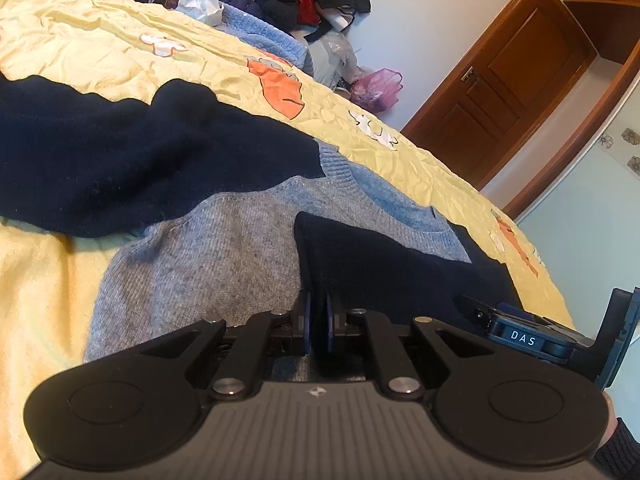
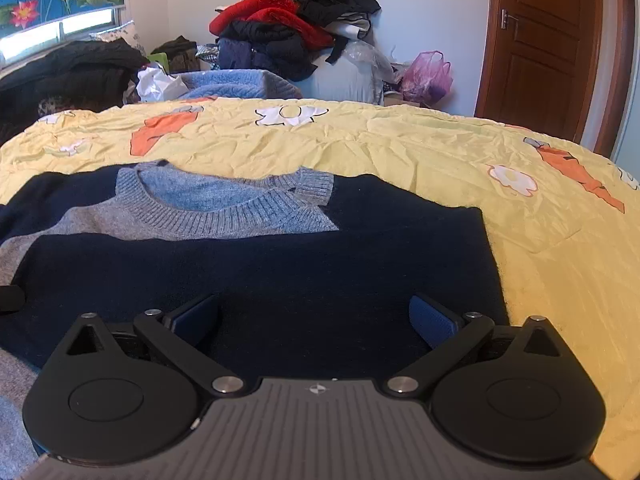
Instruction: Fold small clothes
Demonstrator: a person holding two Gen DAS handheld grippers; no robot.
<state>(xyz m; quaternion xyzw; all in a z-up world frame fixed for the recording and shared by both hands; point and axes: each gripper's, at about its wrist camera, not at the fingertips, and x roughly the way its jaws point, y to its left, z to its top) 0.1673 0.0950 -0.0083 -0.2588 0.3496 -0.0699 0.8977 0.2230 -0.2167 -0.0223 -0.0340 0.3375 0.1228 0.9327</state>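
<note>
Meanwhile, the sweater (image 2: pixel 256 272), navy with a grey chest and a blue-grey ribbed collar, lay spread on the bed (image 2: pixel 400 148) over its yellow cover printed with carrots and flowers. Its collar pointed away from me toward the heap of clothes (image 2: pixel 296 28) against the far wall. One navy sleeve had been laid crosswise over the chest, so its length ran from side to side just below the neckline. The left gripper (image 1: pixel 319 322) was pinched down to a sliver on a raised ridge of navy knit, holding that fold up off the grey panel. The right gripper (image 2: pixel 314 316) hung just above the folded sleeve with its blue pads (image 2: pixel 434 320) flung wide and nothing between them; the dark cloth lay directly under and ahead of it. From the left wrist view the right gripper showed just beside the left one, at the sweater's near right edge. I judged the right hand the nearer to that side edge and the free one, so the next fold would likely fall to it, taken across the garment's width. Whether its pads touched the knit, I could not tell.
</note>
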